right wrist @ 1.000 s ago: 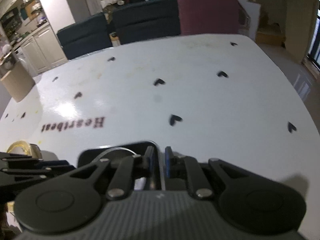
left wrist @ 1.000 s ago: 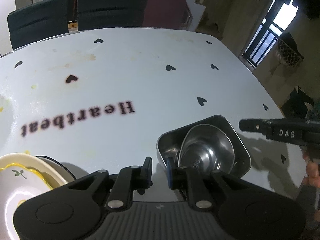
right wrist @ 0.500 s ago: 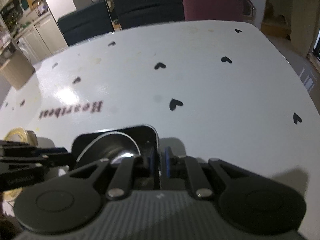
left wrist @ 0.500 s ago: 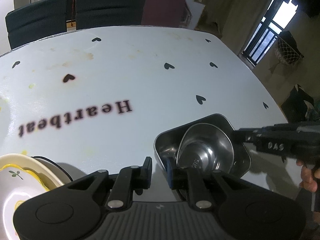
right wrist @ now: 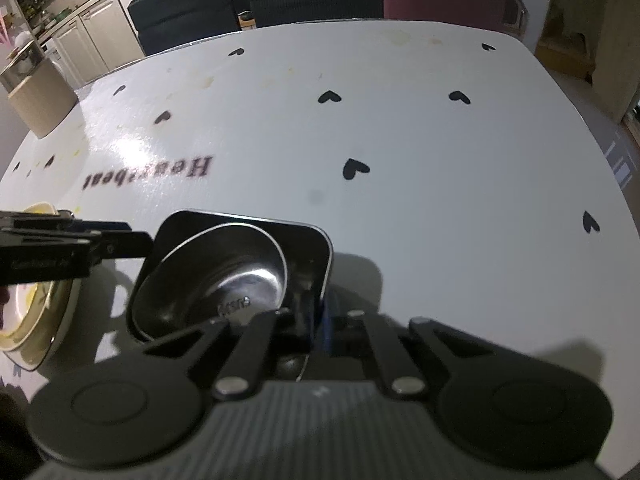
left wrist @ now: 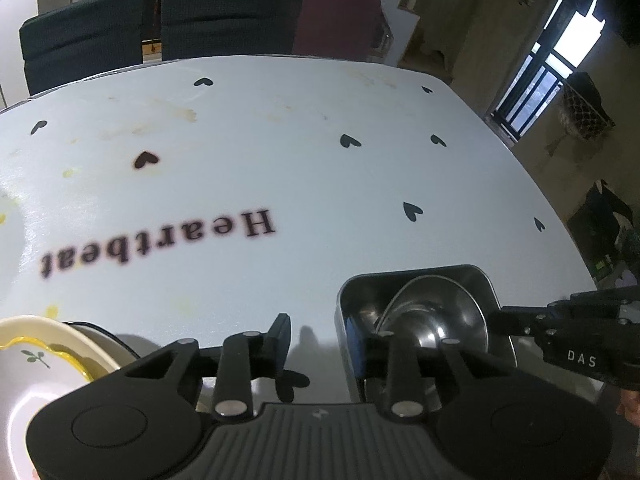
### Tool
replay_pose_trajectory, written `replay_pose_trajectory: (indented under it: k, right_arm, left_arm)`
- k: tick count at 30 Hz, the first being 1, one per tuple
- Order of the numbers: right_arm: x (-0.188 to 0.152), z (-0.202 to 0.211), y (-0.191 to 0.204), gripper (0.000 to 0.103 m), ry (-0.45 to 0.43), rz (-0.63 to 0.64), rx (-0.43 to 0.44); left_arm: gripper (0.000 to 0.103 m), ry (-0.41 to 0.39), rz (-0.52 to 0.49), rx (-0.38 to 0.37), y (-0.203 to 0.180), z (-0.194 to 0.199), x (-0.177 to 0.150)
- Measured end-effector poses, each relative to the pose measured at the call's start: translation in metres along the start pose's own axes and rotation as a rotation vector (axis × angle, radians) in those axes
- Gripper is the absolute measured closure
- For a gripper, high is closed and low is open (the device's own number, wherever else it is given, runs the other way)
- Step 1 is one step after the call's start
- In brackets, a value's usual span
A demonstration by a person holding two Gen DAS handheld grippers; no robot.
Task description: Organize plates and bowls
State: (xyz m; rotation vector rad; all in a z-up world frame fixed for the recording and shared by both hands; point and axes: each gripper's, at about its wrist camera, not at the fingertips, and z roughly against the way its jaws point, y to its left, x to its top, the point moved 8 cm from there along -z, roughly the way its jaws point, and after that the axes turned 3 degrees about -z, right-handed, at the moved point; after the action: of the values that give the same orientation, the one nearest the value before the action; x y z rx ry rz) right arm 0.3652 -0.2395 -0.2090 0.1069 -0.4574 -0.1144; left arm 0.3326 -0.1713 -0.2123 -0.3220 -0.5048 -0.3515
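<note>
Your right gripper (right wrist: 318,326) is clamped on the near wall of the square steel tray (right wrist: 320,252), which sits on the white table (right wrist: 400,140) holding a round steel bowl (right wrist: 244,268). Your left gripper (left wrist: 320,340) has just been opening; its fingers stand apart, straddling the tray's left wall without pressing it, beside the cream plate (left wrist: 36,364).

"Heartbeat" on tablecloth (left wrist: 280,168), "DAS" on right gripper (left wrist: 496,322)

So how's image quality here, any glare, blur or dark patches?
Left wrist view: fisheye bends the white heart-print table; "Heartbeat" lettering blurred; window blown out. Right wrist view: glare streak on tabletop, square steel tin mostly shadowed.
</note>
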Motion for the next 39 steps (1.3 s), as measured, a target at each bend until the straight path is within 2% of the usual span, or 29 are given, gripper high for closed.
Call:
replay_pose_trajectory:
  k: [7, 10, 12, 17, 25, 33, 39]
  right_arm:
    - [0.000, 0.003, -0.001, 0.097, -0.001, -0.013, 0.002]
    - [0.004, 0.004, -0.004, 0.097, -0.024, -0.046, 0.019]
    - [0.006, 0.010, -0.008, 0.097, -0.045, -0.082, 0.037]
    - [0.003, 0.008, -0.011, 0.097, -0.028, -0.083, 0.043]
    - [0.003, 0.001, -0.022, 0.097, -0.021, -0.125, 0.117]
    - [-0.003, -0.011, -0.013, 0.095, 0.030, -0.078, 0.097]
    - [-0.003, -0.014, -0.020, 0.095, 0.024, -0.143, 0.157]
  left_arm:
    - [0.077, 0.048, -0.048, -0.019, -0.009, -0.008, -0.009]
    - [0.080, 0.059, -0.035, -0.035, -0.009, -0.009, -0.012]
    - [0.090, 0.066, -0.022, -0.060, -0.011, -0.009, -0.013]
    - [0.094, 0.093, 0.029, -0.100, -0.011, -0.011, -0.018]
    - [0.096, 0.102, 0.119, -0.152, -0.003, -0.013, -0.018]
    - [0.096, 0.101, 0.115, -0.150, -0.004, -0.013, -0.018]
    - [0.096, 0.108, 0.153, -0.175, 0.000, -0.013, -0.019]
